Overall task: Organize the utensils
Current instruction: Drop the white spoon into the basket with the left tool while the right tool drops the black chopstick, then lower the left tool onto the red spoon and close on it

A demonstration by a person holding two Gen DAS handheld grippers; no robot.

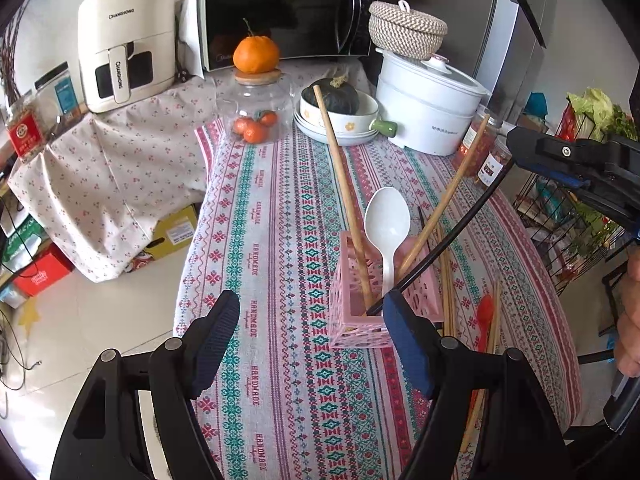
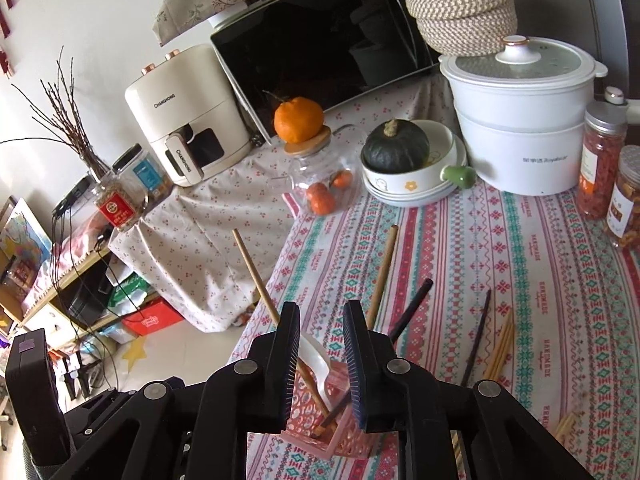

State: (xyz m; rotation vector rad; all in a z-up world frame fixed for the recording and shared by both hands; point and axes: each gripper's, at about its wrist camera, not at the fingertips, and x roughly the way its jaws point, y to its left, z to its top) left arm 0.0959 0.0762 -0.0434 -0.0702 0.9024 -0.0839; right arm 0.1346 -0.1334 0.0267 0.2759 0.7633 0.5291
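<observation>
A pink lattice utensil holder (image 1: 360, 312) stands on the patterned tablecloth; it holds a white spoon (image 1: 387, 224), two wooden chopsticks (image 1: 340, 184) and a black chopstick (image 1: 452, 236). My left gripper (image 1: 312, 340) is open, its right finger touching the holder's front. My right gripper (image 2: 322, 356) is open directly above the holder (image 2: 332, 420); it also shows at the right edge of the left wrist view (image 1: 576, 160). Loose wooden chopsticks (image 2: 502, 348), another black chopstick (image 2: 478, 336) and a red spoon (image 1: 485, 320) lie on the cloth beside the holder.
At the back stand a glass jar of tangerines (image 1: 254, 108), stacked bowls with a green squash (image 1: 336, 112), a white steamer pot (image 1: 428, 108), snack jars (image 2: 600, 160), a microwave (image 1: 280, 12) and an air fryer (image 1: 126, 40). The table's left edge drops to the floor.
</observation>
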